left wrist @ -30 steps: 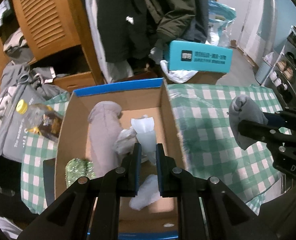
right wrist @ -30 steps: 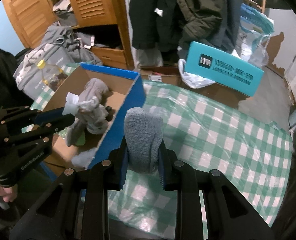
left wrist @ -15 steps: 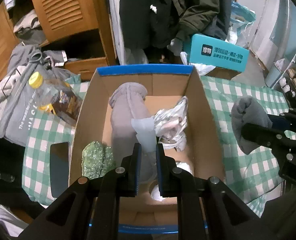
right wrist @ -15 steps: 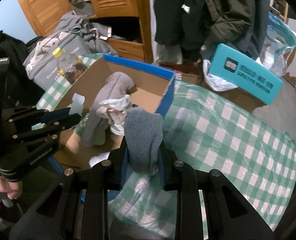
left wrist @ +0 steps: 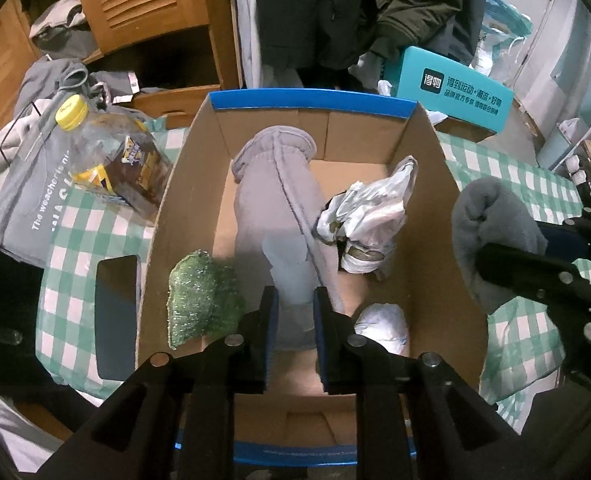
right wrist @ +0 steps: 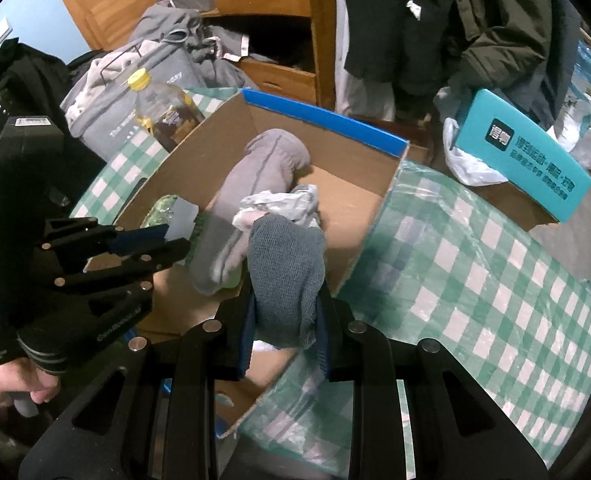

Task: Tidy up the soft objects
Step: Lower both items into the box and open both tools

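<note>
Left tongs (left wrist: 294,320), jaws easing apart around a pale translucent scrap (left wrist: 289,266), hang over the cardboard box (left wrist: 427,184); right tongs (right wrist: 285,320) stay clamped on a grey-blue sock (right wrist: 287,272) at the box's near-right rim. Deeper in, a grey sleeve-like garment (left wrist: 275,200), green scrubber (left wrist: 199,296) and crumpled bag (left wrist: 371,216) already lie stowed, so probably only these two pieces remain.

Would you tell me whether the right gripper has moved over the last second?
Yes: the right gripper, shut on the grey sock, has shifted from the checked cloth over the cardboard box.
</note>
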A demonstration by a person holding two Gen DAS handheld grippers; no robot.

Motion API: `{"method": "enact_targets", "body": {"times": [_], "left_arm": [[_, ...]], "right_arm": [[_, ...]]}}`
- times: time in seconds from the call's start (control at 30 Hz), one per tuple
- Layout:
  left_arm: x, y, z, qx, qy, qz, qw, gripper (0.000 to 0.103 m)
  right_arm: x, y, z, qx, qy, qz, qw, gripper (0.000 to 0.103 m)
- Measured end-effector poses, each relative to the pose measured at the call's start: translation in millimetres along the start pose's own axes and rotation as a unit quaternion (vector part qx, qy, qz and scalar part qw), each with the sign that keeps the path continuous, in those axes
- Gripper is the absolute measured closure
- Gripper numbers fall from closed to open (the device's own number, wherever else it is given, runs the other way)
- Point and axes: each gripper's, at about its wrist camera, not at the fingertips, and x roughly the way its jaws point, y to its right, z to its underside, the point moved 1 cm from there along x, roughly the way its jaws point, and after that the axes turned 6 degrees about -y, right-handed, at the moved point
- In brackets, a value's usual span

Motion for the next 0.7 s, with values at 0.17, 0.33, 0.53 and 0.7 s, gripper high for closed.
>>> {"method": "enact_targets", "body": {"times": [0.17, 0.33, 0.53, 0.7], "left_arm": [[0, -5, 0, -0.009, 0.000, -0.005, 0.9999, 0.066], [-3, -9, 0, -0.007, 0.008, -0.017, 0.9998, 0.049], [-8, -14, 0, -0.013, 0.011, -0.024, 0.9996, 0.041], [-17, -16, -2, -0.015, 0.024, -0.030, 0.9991, 0.033]], "right_arm": [[7, -7, -3, -0.007, -0.006, -0.005, 1.000, 0.079], [12, -9, -5, -0.009, -0.012, -0.010, 1.000, 0.073], [12, -9, -7, -0.007, -0.008, -0.005, 1.000, 0.062], [5, -5, -8, -0.001, 0.002, -0.006, 1.000, 0.046]]}}
